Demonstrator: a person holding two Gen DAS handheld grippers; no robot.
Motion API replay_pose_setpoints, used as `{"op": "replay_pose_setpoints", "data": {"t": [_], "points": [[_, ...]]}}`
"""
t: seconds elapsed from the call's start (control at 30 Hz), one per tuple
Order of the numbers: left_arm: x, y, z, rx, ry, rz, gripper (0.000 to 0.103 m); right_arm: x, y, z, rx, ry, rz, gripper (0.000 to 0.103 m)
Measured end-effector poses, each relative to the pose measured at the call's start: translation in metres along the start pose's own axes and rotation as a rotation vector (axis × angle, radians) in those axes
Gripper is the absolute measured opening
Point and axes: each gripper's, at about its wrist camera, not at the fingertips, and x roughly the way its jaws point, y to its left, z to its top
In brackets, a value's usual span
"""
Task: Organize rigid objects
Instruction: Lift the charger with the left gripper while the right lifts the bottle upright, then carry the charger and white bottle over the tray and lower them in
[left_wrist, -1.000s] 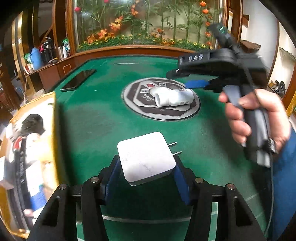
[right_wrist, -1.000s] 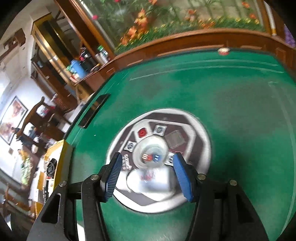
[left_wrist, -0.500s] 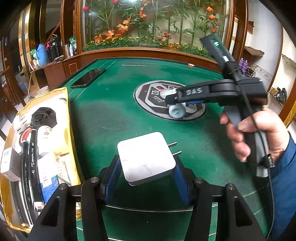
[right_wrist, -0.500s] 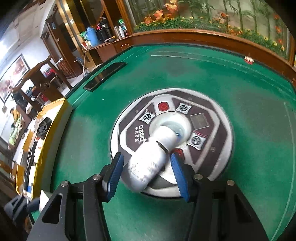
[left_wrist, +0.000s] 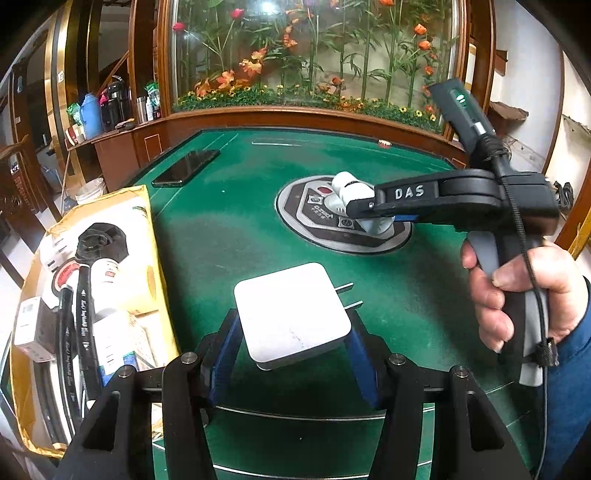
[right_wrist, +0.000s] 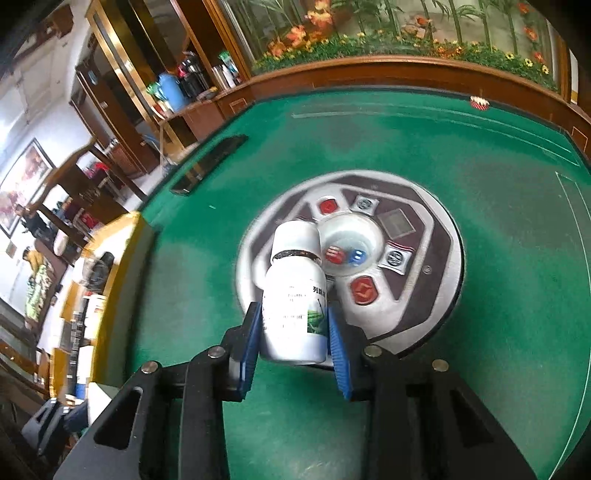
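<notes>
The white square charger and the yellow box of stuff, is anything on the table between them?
No. In the left wrist view only bare green felt table lies between the white square charger and the yellow box.

A charger (left_wrist: 291, 317) sits between the jaws of the left gripper (left_wrist: 291, 354), its prongs to the right, above the surface (left_wrist: 229, 236). Ahead, at the middle of the surface, lies a round panel (right_wrist: 436, 258); over it the right gripper (right_wrist: 293, 339) has a bottle (right_wrist: 295, 295) between its jaws, cap forward. A box (left_wrist: 110, 258) of things stands at the left edge, and behind it a phone (left_wrist: 186, 166) lies flat.
</notes>
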Motion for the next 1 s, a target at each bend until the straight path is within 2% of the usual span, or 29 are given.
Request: {"op": "replay_pose_setpoints", "data": {"t": [0.17, 0.57, 1.0], "points": [[-0.010, 0.008, 0.000, -0.005, -0.022, 0.017, 0.059, -0.015, 0.023, -0.005, -0.021, -0.032, 0.052, 0.033], [-0.036, 0.044, 0.001, -0.063, -0.097, 0.074, 0.059, -0.018, 0.066, -0.021, -0.087, -0.014, 0.124, 0.034], [-0.046, 0.090, -0.012, -0.147, -0.118, 0.153, 0.059, -0.016, 0.111, -0.026, -0.140, 0.002, 0.198, 0.034]]}}
